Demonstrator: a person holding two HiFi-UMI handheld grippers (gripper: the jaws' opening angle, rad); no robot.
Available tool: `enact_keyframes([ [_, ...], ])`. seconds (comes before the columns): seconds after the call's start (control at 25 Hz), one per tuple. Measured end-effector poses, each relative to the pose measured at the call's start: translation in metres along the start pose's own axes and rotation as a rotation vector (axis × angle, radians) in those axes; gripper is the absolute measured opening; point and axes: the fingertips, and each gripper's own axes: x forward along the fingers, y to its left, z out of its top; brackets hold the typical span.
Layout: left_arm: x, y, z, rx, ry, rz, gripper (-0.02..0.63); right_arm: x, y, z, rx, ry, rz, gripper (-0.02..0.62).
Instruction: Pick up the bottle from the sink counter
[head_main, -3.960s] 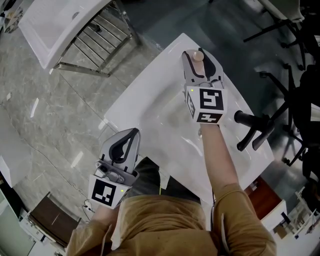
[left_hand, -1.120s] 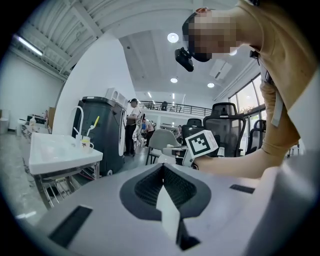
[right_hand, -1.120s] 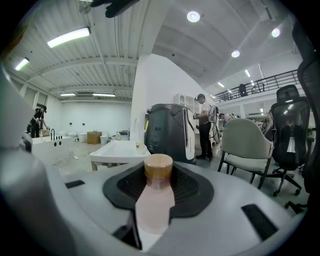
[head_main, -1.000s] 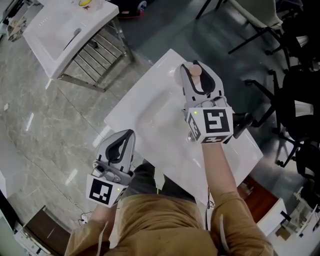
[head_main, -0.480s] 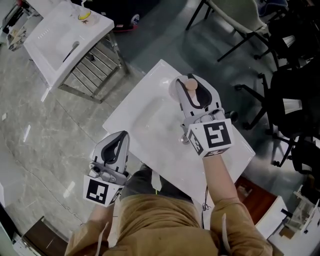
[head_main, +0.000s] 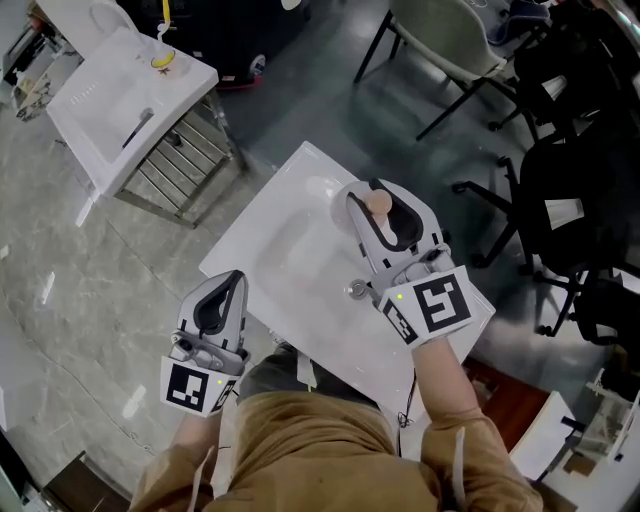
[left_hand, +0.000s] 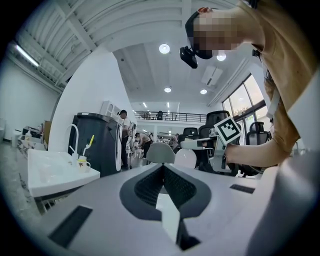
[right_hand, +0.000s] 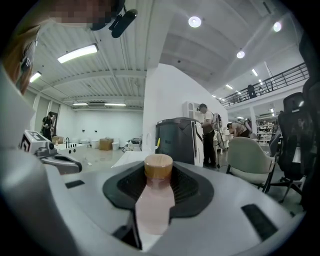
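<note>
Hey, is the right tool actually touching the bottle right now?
Touching. The right gripper view shows the right tool clamped on the bottle, with its pads pressed against both sides and no gap.

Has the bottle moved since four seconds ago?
Yes: in the right gripper, the bottle has lifted off the sink counter and come toward the person.

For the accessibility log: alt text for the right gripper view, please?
The right hand-held gripper is shut on a pale pink bottle with a wooden cap, upright between its dark pads. Behind stand a dark cabinet, a grey chair and people.
</note>
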Motion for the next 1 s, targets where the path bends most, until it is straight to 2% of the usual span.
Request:
enact_keyframes([
  [0.6, 0.001, -0.012, 0.022, 0.032, -0.032, 0.000, -0.002, -0.066, -0.007, 0.024, 0.024, -0.020, 0.001, 0.135],
  [1.0, -0.015, -0.006, 0.044, 0.060, -0.050, 0.038, -0.002, -0.114, -0.002, 0.051, -0.001, -0.037, 0.014, 0.135],
])
